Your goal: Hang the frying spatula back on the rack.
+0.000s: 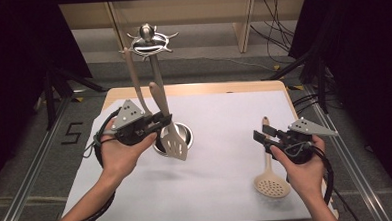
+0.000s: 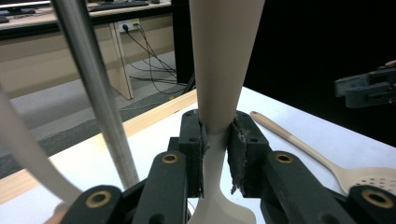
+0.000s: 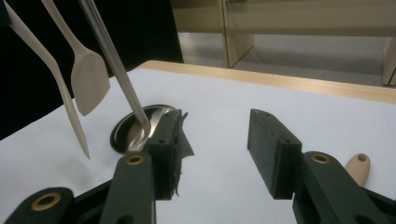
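My left gripper (image 1: 164, 119) is shut on the handle of a beige slotted spatula (image 1: 175, 144), which it holds upright and a little tilted in front of the stand's round base (image 1: 185, 131). In the left gripper view both pads of my left gripper (image 2: 215, 135) press the narrow neck of the spatula (image 2: 224, 70). A beige skimmer spoon (image 1: 272, 182) lies flat at the right. My right gripper (image 1: 260, 135) hovers open at its handle end. In the right gripper view nothing is between the jaws of my right gripper (image 3: 215, 140), and the skimmer's handle tip (image 3: 358, 167) lies beside the right jaw.
A metal utensil stand with a pole (image 2: 93, 84) and a hook ring (image 1: 148, 42) stands left of centre on the white sheet (image 1: 224, 109). A pale utensil (image 1: 132, 73) hangs from the ring. Dark tripods and cables flank the table.
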Demonstrator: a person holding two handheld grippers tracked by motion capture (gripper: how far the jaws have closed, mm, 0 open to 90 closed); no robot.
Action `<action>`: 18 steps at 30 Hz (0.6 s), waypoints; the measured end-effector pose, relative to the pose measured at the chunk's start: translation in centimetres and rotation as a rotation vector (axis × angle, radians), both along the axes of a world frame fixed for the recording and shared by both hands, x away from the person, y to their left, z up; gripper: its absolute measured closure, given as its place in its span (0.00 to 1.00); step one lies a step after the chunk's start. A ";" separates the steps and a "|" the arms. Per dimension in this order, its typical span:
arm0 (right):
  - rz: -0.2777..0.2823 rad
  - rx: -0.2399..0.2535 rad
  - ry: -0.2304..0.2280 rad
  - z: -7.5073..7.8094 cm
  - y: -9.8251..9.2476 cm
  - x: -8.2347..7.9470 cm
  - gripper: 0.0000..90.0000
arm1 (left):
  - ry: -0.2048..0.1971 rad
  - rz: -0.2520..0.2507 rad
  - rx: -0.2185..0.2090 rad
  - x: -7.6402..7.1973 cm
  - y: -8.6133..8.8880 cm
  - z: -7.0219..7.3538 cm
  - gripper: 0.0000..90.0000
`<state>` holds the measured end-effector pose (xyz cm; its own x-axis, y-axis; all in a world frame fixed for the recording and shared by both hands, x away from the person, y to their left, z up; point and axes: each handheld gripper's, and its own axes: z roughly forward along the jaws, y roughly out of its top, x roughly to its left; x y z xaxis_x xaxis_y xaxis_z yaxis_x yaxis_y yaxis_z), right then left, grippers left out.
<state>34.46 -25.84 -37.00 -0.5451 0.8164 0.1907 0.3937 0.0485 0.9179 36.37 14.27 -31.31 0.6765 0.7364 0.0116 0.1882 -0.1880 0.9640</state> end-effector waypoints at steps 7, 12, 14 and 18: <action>-0.006 0.006 0.005 0.0 -0.2 -0.2 0.62 | 0.001 0.013 0.021 0.2 0.5 0.4 0.84; -0.011 0.018 0.021 0.1 0.0 -0.3 0.62 | -0.005 0.020 0.037 0.3 0.8 0.9 0.84; -0.001 0.003 -0.002 0.0 -0.1 -0.1 0.62 | -0.003 0.020 0.041 0.4 0.9 1.0 0.84; -0.005 0.008 0.004 0.0 0.0 -0.2 0.62 | 0.022 0.028 0.044 0.6 1.1 1.1 0.84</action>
<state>34.27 -25.89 -37.01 -0.5402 0.8175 0.1997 0.3979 0.0390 0.9166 37.01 15.33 -30.19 0.6562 0.7540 0.0299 0.2153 -0.2250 0.9503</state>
